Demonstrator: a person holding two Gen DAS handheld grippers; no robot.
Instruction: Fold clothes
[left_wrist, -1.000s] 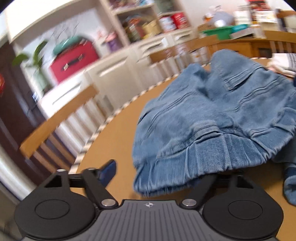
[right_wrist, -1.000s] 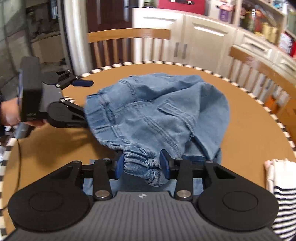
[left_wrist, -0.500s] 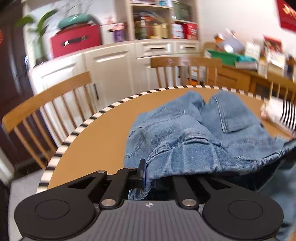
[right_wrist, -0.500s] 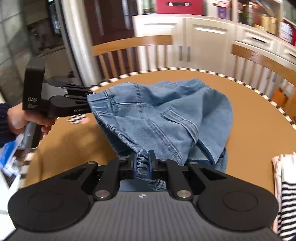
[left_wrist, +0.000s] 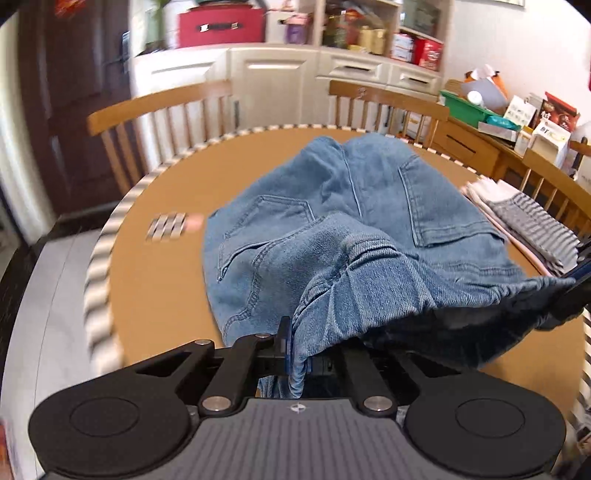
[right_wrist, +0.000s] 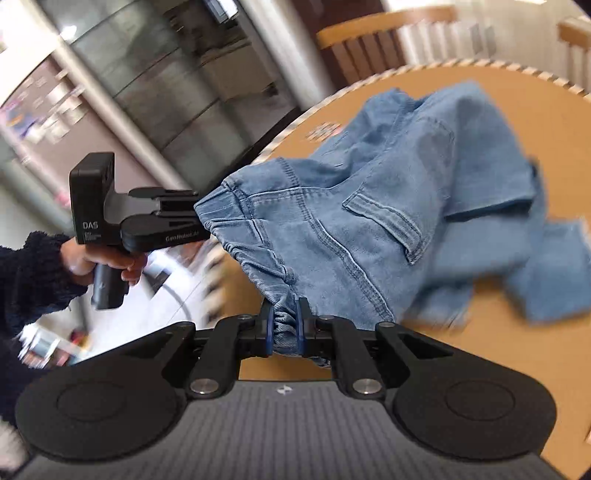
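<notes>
since a second ago both grippers have closed on the jeans (left_wrist: 354, 236) waistband, left gripper (left_wrist: 295, 350) and right gripper (right_wrist: 284, 325), lifting it off the desk (left_wrist: 162, 280) (legs blurred at right).
</notes>
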